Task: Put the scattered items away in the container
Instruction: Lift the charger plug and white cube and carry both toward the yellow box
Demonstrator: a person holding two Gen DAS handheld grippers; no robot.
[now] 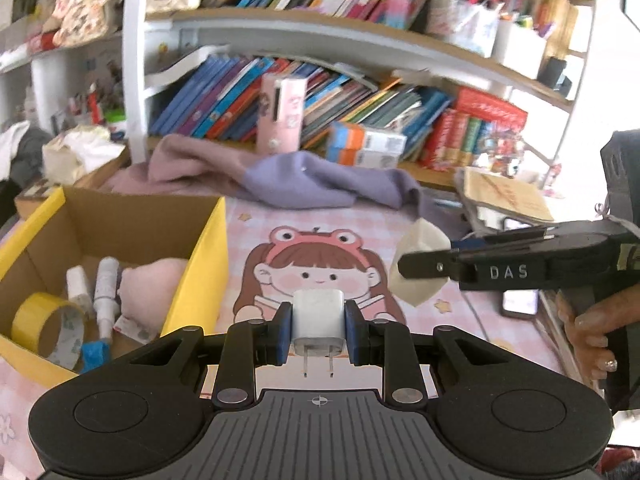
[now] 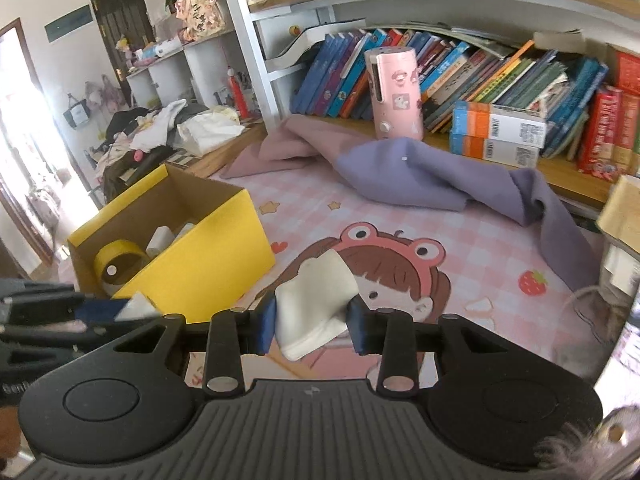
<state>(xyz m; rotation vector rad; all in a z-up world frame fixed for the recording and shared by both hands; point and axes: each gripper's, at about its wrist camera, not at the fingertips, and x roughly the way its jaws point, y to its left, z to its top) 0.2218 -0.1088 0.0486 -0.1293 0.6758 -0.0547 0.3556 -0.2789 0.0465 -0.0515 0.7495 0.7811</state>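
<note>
My left gripper point(image 1: 319, 330) is shut on a white plug adapter point(image 1: 319, 320), prongs pointing back at the camera, above the pink cartoon mat point(image 1: 248, 232). My right gripper point(image 2: 312, 326) is shut on a white folded cloth point(image 2: 316, 304); it shows in the left wrist view point(image 1: 420, 268) at the right, holding the cloth point(image 1: 416, 240). The yellow cardboard box point(image 1: 204, 248) stands at the left and holds a yellow tape roll point(image 1: 44, 320), white tubes point(image 1: 105, 284) and a pink soft item point(image 1: 154, 284). In the right wrist view the box point(image 2: 208, 260) is left of the gripper.
A purple and mauve cloth point(image 2: 420, 176) lies crumpled at the back of the mat. Behind it stand a pink cylinder device point(image 2: 396, 92), stacked orange and white cartons point(image 2: 496, 132) and rows of books point(image 1: 360, 104). Notebooks point(image 1: 500, 196) and a phone point(image 1: 520, 304) lie at the right.
</note>
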